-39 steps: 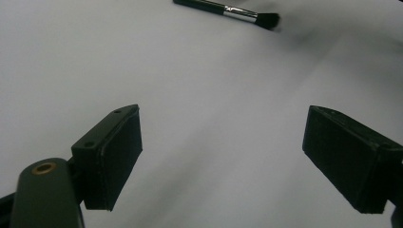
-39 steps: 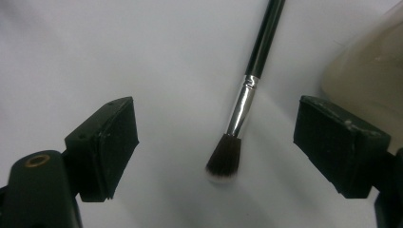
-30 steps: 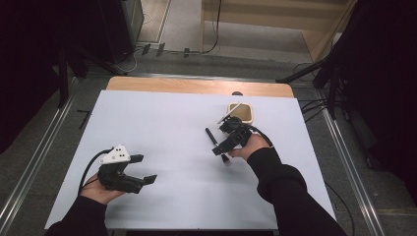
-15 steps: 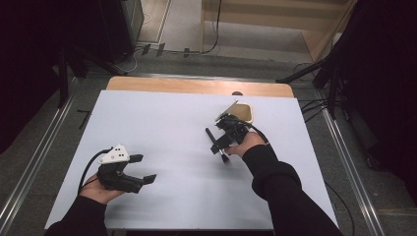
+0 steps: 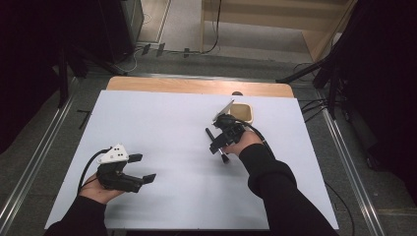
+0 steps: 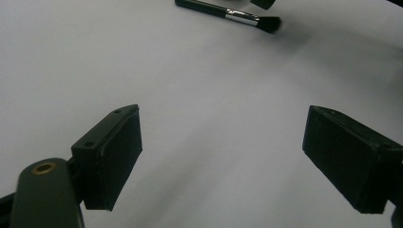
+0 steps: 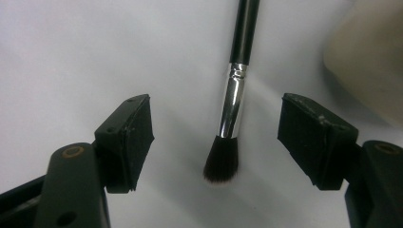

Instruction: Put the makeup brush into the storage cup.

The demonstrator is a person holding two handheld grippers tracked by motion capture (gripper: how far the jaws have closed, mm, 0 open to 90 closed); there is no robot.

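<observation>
Now, over on the left, the left gripper sits low on the white table, held in one hand near the front edge, its jaws spread wide with only bare tabletop between them, as the left gripper view makes plain, so it grips nothing. Moving across to the middle, here is the brush: a slim makeup brush with a glossy black handle, a bright silver ferrule and a short, dense tuft of dark bristles, lying flat on the white surface. In the high view its handle tip pokes out on the far side of the right gripper and its bristle end shows on the near side, just by the person's hand. The right gripper hangs directly over it, jaws wide apart, one on each side of the ferrule and tuft, and neither pad touches the brush, so it holds nothing yet. Further right, just beyond that gripper, stands a small beige bowl near the table's far edge, close to the brush but apart from it. The count: one brush, one bowl, two grippers, one table, two dark-sleeved forearms.
</observation>
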